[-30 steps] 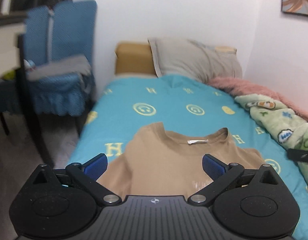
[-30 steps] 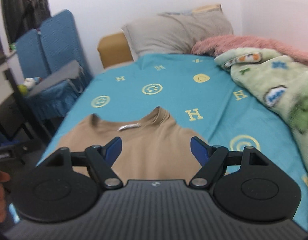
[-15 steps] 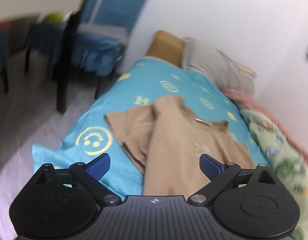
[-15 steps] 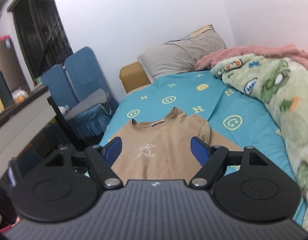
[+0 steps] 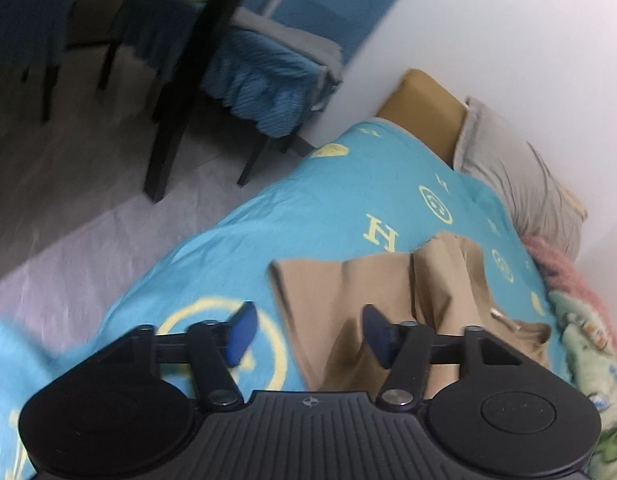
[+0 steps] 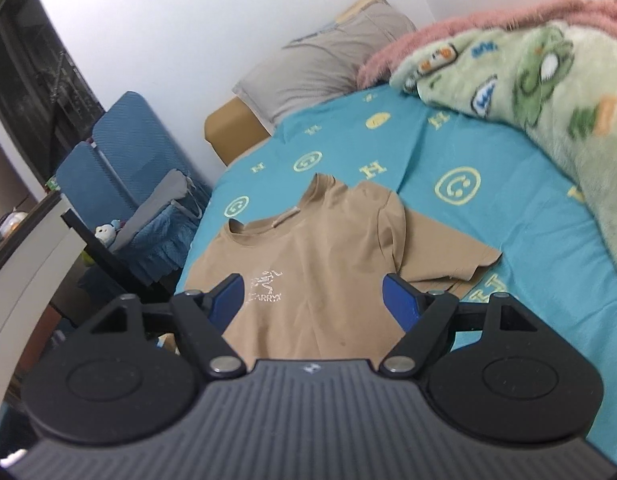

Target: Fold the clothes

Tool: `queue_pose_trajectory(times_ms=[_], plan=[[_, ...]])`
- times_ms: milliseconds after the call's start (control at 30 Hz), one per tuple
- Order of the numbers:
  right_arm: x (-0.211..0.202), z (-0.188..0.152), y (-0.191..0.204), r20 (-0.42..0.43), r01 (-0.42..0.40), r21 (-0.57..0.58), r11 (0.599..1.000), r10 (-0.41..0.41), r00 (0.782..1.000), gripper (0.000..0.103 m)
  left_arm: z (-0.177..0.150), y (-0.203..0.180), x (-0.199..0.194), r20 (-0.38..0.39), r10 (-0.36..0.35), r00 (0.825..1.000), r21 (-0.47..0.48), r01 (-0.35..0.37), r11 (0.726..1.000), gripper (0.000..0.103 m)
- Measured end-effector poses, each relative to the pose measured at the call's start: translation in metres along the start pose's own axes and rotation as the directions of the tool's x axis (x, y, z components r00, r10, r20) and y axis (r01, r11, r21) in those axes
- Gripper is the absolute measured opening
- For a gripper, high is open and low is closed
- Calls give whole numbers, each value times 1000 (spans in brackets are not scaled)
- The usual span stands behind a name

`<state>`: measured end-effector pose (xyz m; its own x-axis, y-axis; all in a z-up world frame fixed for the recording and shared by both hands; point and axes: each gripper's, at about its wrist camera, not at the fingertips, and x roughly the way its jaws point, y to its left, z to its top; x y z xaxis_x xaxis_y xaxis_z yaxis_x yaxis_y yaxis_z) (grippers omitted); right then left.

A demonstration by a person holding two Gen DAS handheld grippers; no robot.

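Tan tee (image 6: 308,256) flat on bed sheet (image 6: 508,216) (sleeves spread).

**Tan T-shirt spread on the bed**

A tan short-sleeved cotton T-shirt (image 6: 308,264) lies face up on the bed, its round neckline toward the headboard. A small white printed logo sits on its chest, and a pale label shows inside the collar. Both sleeves are spread out flat to the sides. The fabric is lightly creased, with a soft ridge near each shoulder seam.
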<state>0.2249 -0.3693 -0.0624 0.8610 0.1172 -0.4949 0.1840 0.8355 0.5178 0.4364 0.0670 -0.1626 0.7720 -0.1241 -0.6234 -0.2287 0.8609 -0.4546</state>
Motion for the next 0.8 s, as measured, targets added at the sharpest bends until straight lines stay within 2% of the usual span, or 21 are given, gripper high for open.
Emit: queue_pose_trajectory(times_ms=[67,167,267,333,367,400,433,467,500,533,567,667,733,800], plan=[[7,-1,-4,-21,-1,27,1000,2,1000,78,7,-14,10,-13,-1,1000,98,2,995,37],[18,-2,-8,-45,0,46,999,2,999,78,18,-35,23,-73,14,997,230,3,973,6],[28,0,-13,-51,24,52,998,-21,998,78,39,-57,28,-84,63,994,362,-29,932,4],[34,1,-16,-57,34,59,998,-30,998,78,56,-72,31,-60,125,990,454,-84,887,4],[37,1,-17,-59,37,63,997,-33,998,78,64,-81,33,-27,173,985,509,-135,850,4],[39,1,-18,-63,39,67,997,-34,997,78,69,-92,36,48,244,969,580,-226,782,4],[42,1,-19,-68,37,71,997,-33,997,78,74,-102,39,127,300,945,633,-310,709,4],[44,1,-19,-72,38,72,997,-33,997,78,78,-109,44,200,334,921,656,-379,653,4],[45,1,-19,-73,41,71,997,-36,997,78,81,-113,49,247,359,900,657,-428,621,4],[47,0,-19,-75,44,70,997,-39,996,78,86,-112,53,262,371,891,637,-449,627,5],[48,0,-19,-78,47,63,997,-42,996,78,89,-109,56,249,377,892,607,-447,658,6],[47,-1,-15,-78,51,24,998,-49,996,78,86,-95,56,185,393,901,511,-429,744,20],[43,-1,-14,-63,58,2,998,-58,996,78,73,-89,45,138,367,920,475,-387,791,28],[42,-1,-13,-57,62,-11,998,-63,996,78,59,-80,20,86,309,947,446,-314,838,48]])
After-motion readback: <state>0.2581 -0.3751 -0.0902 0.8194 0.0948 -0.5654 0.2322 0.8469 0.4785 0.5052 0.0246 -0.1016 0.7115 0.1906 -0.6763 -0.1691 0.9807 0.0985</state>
